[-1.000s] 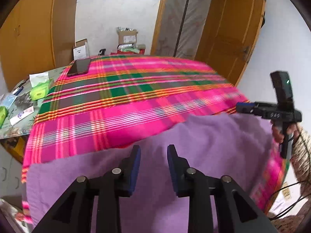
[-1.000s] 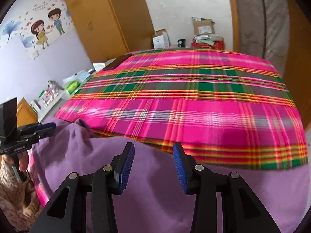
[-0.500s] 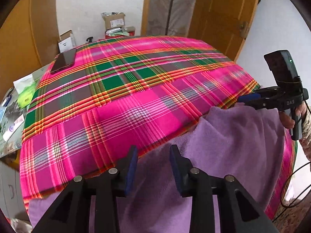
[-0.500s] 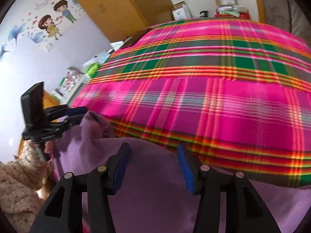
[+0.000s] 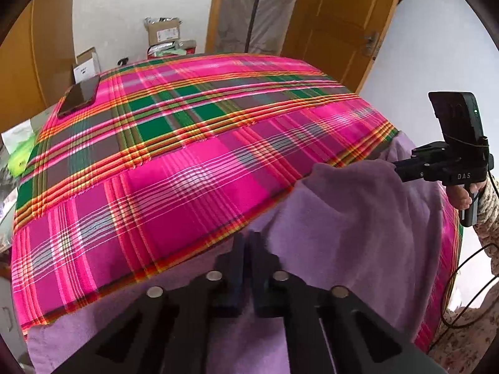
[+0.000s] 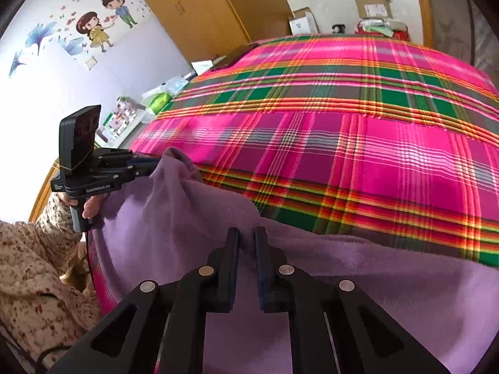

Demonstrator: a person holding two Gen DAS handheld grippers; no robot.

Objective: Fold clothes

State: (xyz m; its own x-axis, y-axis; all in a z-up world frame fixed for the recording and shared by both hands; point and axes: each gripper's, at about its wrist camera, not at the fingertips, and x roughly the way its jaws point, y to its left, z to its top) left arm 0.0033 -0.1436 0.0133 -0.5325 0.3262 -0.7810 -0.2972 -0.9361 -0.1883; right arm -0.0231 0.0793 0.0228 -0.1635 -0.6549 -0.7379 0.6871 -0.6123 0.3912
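Both grippers, left gripper (image 5: 246, 243) and right gripper (image 6: 247, 237), have jaws clamped on the purple garment's (image 5: 358, 218) edge at the near side of the plaid bed (image 5: 187, 155), mid-fold, next needing an even carry across

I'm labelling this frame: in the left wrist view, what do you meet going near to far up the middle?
Left claw → purple cloth → plaid bedspread → cardboard box.
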